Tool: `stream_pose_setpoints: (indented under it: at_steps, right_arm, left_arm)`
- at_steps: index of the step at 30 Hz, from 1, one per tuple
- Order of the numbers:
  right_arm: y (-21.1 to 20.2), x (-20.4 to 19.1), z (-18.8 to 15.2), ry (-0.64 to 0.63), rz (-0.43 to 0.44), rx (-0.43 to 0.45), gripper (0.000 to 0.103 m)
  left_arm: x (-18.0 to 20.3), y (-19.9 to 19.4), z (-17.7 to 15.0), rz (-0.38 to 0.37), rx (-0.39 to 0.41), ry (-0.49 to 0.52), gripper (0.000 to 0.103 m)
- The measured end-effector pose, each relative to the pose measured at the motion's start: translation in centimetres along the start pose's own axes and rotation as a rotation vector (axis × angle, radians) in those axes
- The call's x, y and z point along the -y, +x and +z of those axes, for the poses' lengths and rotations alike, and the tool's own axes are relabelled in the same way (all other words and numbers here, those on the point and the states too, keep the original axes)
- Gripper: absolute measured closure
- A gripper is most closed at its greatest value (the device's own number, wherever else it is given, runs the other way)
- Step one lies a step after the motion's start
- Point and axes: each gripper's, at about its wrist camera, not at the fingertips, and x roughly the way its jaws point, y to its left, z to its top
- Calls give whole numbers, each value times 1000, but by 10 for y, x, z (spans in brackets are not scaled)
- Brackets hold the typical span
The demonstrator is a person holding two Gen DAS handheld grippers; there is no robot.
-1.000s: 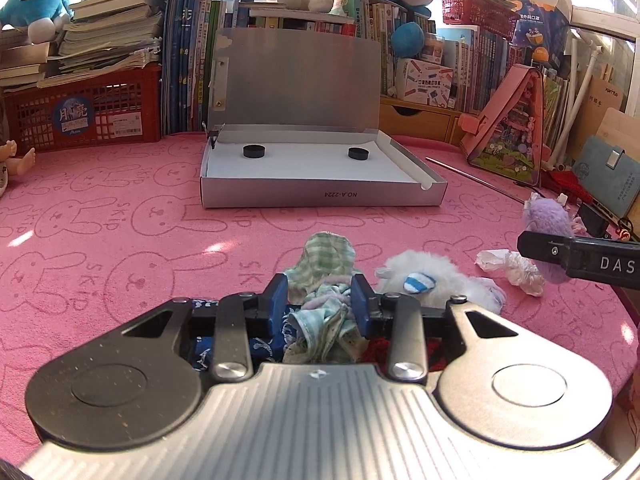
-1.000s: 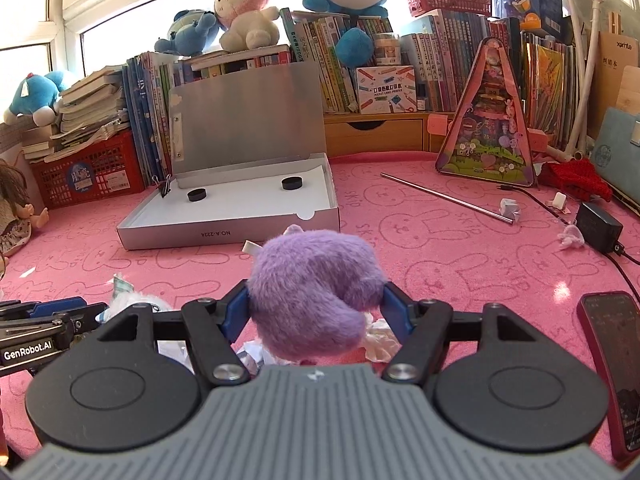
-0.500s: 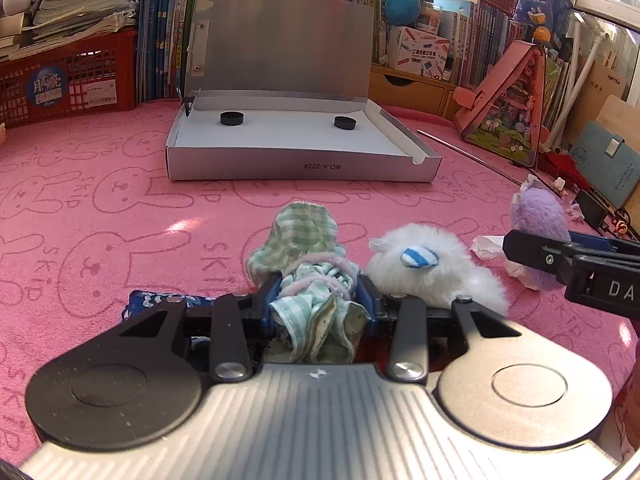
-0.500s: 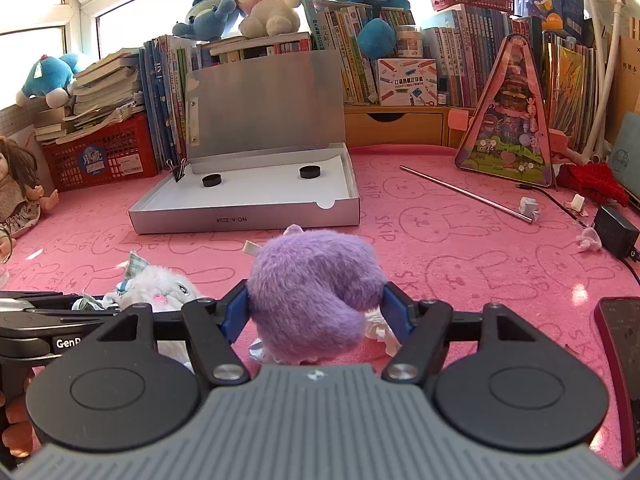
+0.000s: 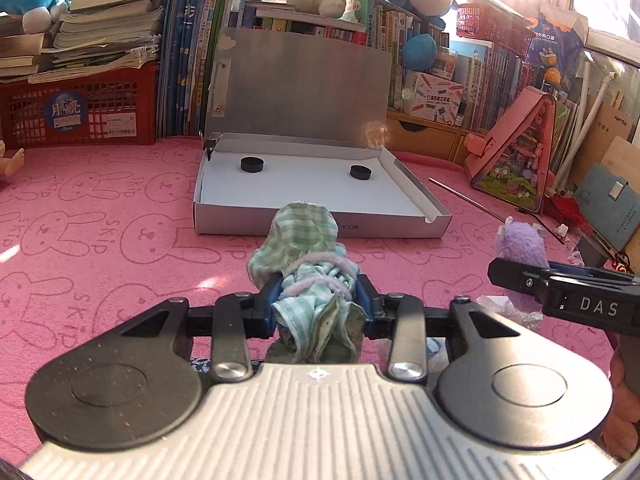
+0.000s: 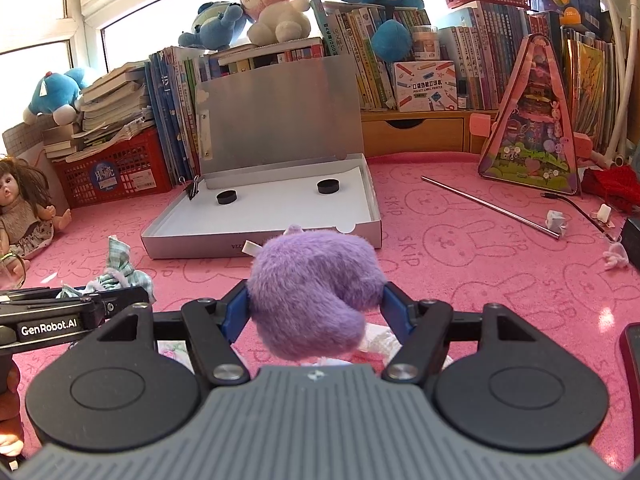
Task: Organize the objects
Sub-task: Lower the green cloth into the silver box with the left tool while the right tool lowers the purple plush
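1. The left tongs [image 5: 316, 304] are clamped on a bundle of green checked cloth [image 5: 308, 248] with a pale pink trim; their blue pads [image 5: 267, 304] press into it from both sides. The jaws have just been easing a little around it, and the cloth remains pinched between them.
2. The bundle sticks up and forward past the fingertips, its top overlapping the near wall of the box in the left wrist view.
3. The right tongs [image 6: 316, 304] hold a purple plush toy [image 6: 312, 292] at a medium spread, with the fur bulging over both pads.
4. In the left wrist view the same toy shows at the right, gripped in the other tool just above the table.
5. A shallow silver box [image 5: 320, 228] sits open on the pink bunny-print table [image 5: 100, 240], well ahead of both tools, with its lid [image 5: 300, 88] leaning back against the books.
6. Two black discs [image 5: 252, 165] lie on the box's white floor, one toward the left and one toward the right; otherwise the floor is bare.
7. A thin metal rod [image 6: 488, 206] lies on the table to the right of the box.
8. A doll [image 6: 24, 208] sits at the far left edge beside a red crate [image 6: 116, 172].
9. Soft toys [image 6: 272, 4] perch on the rows of books behind the box.
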Motion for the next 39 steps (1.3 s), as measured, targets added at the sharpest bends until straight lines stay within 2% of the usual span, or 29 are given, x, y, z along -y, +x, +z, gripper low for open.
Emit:
stream_pose_setpoints:
  at_steps: [7, 12, 14, 30, 35, 39]
  right_arm:
    - [9, 7, 16, 29, 21, -10, 33]
    - [17, 10, 27, 35, 30, -23, 33]
    - [20, 12, 32, 49, 40, -28, 33]
    - [68, 25, 63, 86, 62, -99, 33]
    - [81, 30, 72, 82, 45, -92, 33]
    - [87, 35, 86, 87, 45, -78, 33]
  left_arm:
    - [-13, 1, 23, -43, 2, -69, 59]
    - [-29, 5, 45, -113, -15, -172, 59]
    - [-35, 7, 52, -118, -13, -199, 59]
    - [-52, 62, 92, -49, -61, -224, 59]
    - [-51, 82, 105, 8, -66, -181, 59]
    - [-47, 90, 122, 37, -24, -141, 59]
